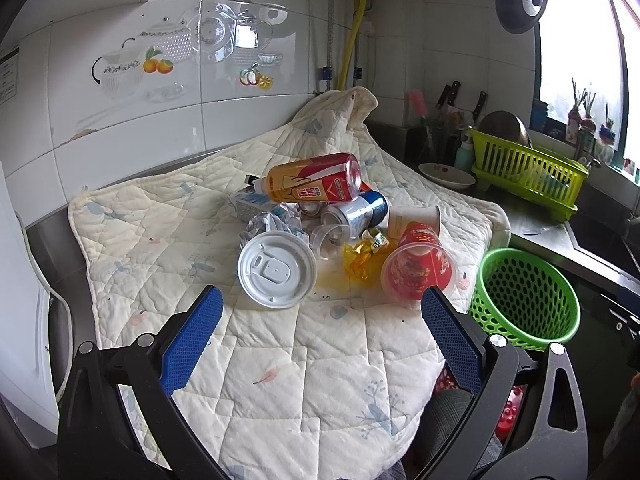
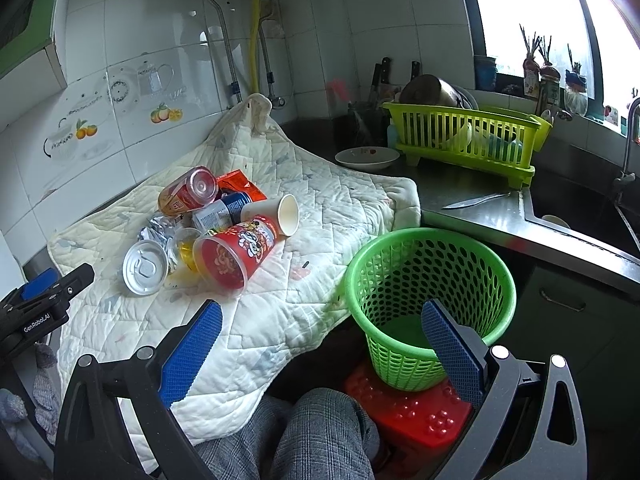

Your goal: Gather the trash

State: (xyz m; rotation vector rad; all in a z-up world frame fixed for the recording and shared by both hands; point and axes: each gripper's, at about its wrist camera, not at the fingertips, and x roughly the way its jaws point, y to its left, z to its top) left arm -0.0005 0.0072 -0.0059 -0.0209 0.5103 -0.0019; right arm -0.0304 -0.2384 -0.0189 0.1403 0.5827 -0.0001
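Observation:
A pile of trash lies on a quilted cream cloth (image 1: 280, 360): a white lidded cup (image 1: 277, 269), a red plastic cup (image 1: 420, 268), an orange-red bottle (image 1: 316, 178), a silver-blue can (image 1: 356, 210), a white paper cup (image 1: 414, 218), crumpled paper (image 1: 272, 220) and a yellow wrapper (image 1: 362, 258). A green perforated basket (image 1: 524, 298) stands to the right; in the right wrist view the basket (image 2: 430, 280) sits on a red stool (image 2: 412, 412). My left gripper (image 1: 322, 332) is open and empty, short of the pile. My right gripper (image 2: 322, 340) is open and empty, between cloth (image 2: 260, 320) and basket.
A lime dish rack (image 2: 464, 140), a white bowl (image 2: 367, 158), a knife (image 2: 476, 200) and a sink (image 2: 580, 216) are on the steel counter to the right. Tiled wall stands behind. A person's grey-trousered knee (image 2: 316, 432) is below the right gripper.

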